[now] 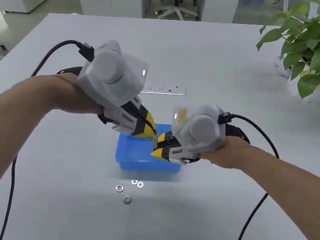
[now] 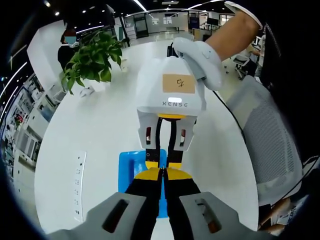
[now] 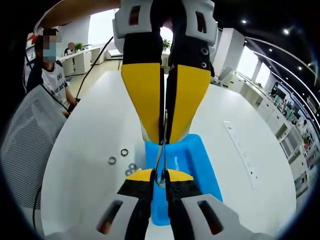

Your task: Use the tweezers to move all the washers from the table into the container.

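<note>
Right gripper view: left gripper [image 3: 165,139] clamps thin metal tweezers [image 3: 160,157]; right gripper [image 3: 160,176] pinches their tips.

White tabletop [image 1: 210,50]; power strip [image 1: 164,90] mid-tabletop; leafy plant [image 1: 300,45] at far right edge; mesh chair [image 3: 25,145] alongside; ceiling spotlights [image 3: 285,31].

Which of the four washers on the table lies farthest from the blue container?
The lone washer lowest in the head view, nearest the person; the other three lie closer to the blue container, two of them almost touching.
</note>
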Available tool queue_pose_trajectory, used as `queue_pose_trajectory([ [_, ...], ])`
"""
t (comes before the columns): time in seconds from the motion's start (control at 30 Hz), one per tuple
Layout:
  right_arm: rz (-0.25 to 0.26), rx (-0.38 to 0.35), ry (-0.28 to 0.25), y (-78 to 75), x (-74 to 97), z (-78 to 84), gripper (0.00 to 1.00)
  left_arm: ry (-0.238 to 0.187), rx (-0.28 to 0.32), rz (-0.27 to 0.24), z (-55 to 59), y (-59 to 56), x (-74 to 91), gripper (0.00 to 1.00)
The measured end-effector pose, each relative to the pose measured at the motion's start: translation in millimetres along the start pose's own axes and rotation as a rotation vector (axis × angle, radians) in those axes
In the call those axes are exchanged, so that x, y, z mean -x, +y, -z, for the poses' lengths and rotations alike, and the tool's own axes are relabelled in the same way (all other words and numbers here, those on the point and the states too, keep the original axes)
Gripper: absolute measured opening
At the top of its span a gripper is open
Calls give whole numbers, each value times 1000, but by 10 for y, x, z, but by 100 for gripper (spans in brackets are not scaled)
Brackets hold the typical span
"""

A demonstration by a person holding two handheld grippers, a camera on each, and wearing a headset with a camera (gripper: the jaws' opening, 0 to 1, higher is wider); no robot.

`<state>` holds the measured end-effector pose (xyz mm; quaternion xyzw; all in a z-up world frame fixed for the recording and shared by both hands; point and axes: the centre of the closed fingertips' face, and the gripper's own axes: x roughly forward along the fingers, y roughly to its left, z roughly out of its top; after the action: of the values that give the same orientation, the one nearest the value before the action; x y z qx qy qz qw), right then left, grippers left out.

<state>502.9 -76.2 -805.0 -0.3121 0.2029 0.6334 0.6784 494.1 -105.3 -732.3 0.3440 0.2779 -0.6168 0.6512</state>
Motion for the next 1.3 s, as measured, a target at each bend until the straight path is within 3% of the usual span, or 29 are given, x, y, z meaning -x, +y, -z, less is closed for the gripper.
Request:
queue_pose_trajectory([
  [0.7,-12,-48,45,-178,-221,414,11,10,4,25,178,217,-403,5],
  [1.3,-23,-46,65,-220,-316,532,11,-4,27,23,277,291,-506,5],
])
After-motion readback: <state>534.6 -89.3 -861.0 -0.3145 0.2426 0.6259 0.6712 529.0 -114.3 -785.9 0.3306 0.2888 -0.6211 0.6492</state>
